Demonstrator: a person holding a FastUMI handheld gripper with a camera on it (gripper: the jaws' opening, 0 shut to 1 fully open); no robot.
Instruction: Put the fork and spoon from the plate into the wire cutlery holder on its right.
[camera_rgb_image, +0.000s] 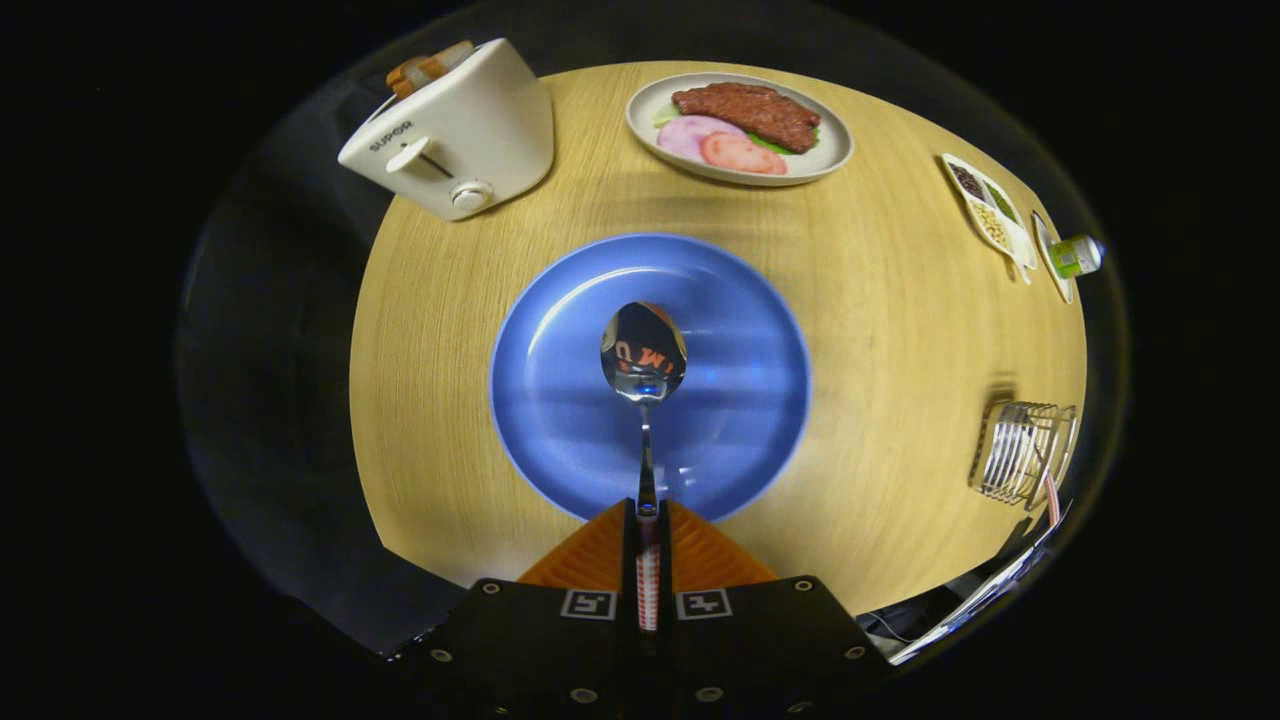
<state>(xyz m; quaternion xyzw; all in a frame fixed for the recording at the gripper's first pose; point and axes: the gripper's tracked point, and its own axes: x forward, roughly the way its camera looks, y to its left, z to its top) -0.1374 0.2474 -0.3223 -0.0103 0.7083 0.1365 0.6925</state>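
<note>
My gripper (647, 512) is shut on the handle of a shiny metal spoon (643, 355). The spoon sticks straight out ahead of the fingers, its bowl hanging above the middle of the blue plate (560, 400). The plate lies on the round wooden table just beyond the fingers and looks bare under the spoon. The wire cutlery holder (1020, 450) stands near the table's edge, far to the right of the plate. A red-and-white patterned handle (1051, 500) pokes out beside the holder's near side.
A white toaster (455, 135) with bread in it stands beyond the plate to the left. A grey plate of meat and ham slices (740, 128) lies at the far side. A divided condiment dish (985, 210) and a small green-labelled bottle (1078, 256) sit far right.
</note>
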